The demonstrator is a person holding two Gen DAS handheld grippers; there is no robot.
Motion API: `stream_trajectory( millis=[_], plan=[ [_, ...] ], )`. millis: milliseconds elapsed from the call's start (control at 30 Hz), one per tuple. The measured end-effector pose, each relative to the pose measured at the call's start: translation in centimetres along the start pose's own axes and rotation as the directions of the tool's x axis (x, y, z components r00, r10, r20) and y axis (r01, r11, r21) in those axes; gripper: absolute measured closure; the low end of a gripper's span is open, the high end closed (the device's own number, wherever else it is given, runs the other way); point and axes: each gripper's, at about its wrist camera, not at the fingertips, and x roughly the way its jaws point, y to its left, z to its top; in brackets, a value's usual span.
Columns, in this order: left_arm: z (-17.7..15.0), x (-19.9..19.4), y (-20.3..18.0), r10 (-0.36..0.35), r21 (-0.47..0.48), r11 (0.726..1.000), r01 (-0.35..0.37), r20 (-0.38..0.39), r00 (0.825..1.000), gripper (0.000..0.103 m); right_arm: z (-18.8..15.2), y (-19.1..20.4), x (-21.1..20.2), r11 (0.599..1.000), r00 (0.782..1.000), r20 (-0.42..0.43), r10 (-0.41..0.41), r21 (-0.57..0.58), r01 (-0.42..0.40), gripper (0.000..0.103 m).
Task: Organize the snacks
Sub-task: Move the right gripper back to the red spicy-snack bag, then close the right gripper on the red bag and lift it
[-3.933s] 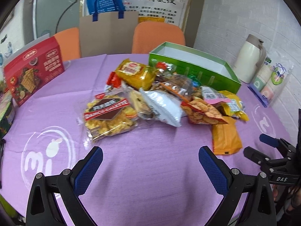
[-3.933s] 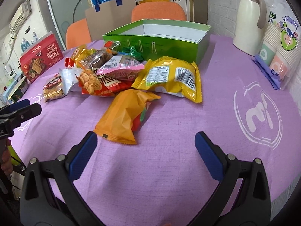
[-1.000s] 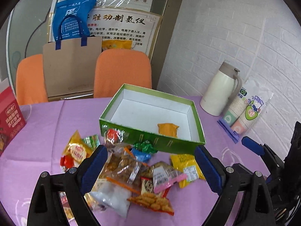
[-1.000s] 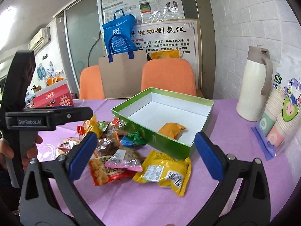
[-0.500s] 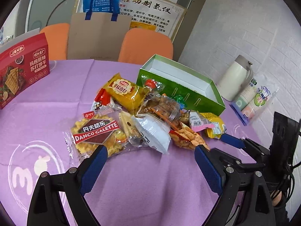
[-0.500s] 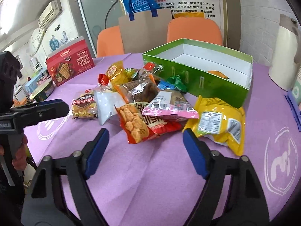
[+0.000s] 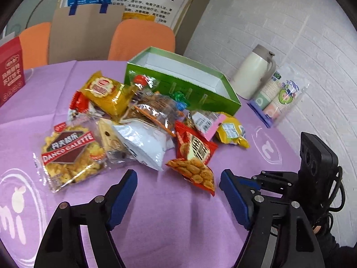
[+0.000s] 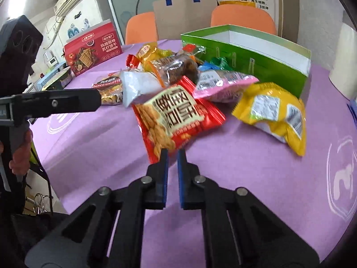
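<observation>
Currently at near corner of red pack (image 8: pixel 176 114) on counter (image 8: pixel 245 178) with right jaws just snapped shut; cannot tell if edge caught. Risks slipping out on lift, or dragging along pink pack (image 8: pixel 223 84) overlapping its far end. Left jaws open, just narrowed, nothing between. Box (image 8: pixel 245 53) behind pile.

Left claw (image 7: pixel 178 185) hangs parted, empty, before the red snack packet (image 7: pixel 193 156).
</observation>
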Motion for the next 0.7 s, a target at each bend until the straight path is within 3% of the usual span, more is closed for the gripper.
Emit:
stream_trajectory(
  millis=[67, 133, 200, 333, 400, 467, 633, 700],
  plan=[
    [0.1, 1.7, -0.4, -0.026, 0.002, 1.000, 0.026, -0.042, 0.999, 0.036, -0.4, -0.7, -0.8, 0.999, 1.000, 0.012, 0.010, 0.043, -0.010, 0.089],
    [0.5, 3.0, -0.5, -0.045, -0.011, 0.999, 0.044, -0.070, 0.997, 0.043, -0.2, -1.0, -1.2, 0.997, 0.999, 0.033, 0.013, 0.074, -0.016, 0.061],
    [0.9, 3.9, -0.6, -0.047, -0.021, 0.999, 0.045, -0.079, 0.996, 0.044, 0.3, -1.2, -1.3, 0.995, 0.999, 0.052, 0.010, 0.097, -0.015, 0.050],
    [1.6, 4.9, -0.7, -0.061, -0.029, 0.998, 0.059, -0.092, 0.994, 0.047, 1.0, -1.3, -0.7, 0.989, 0.997, 0.060, 0.056, 0.133, -0.064, 0.049],
    [1.5, 5.1, -0.4, -0.055, -0.033, 0.998, 0.052, -0.107, 0.993, 0.062, 1.3, -1.5, -0.3, 0.989, 0.997, 0.061, 0.041, 0.138, -0.049, 0.049],
    [1.0, 4.9, 0.1, -0.060, -0.057, 0.997, 0.053, -0.113, 0.992, 0.062, 1.6, -2.0, -0.2, 0.987, 0.997, 0.067, 0.035, 0.157, -0.045, 0.049],
    [-0.4, 2.9, 0.2, -0.079, -0.103, 0.992, 0.070, -0.095, 0.992, 0.056, 2.7, -4.7, 0.5, 0.974, 0.996, 0.070, 0.050, 0.219, -0.064, 0.049],
    [-0.4, 2.9, 0.0, -0.106, -0.122, 0.988, 0.095, -0.088, 0.990, 0.044, 3.1, -5.5, 1.2, 0.968, 0.997, 0.056, 0.060, 0.242, -0.072, 0.049]
  ],
)
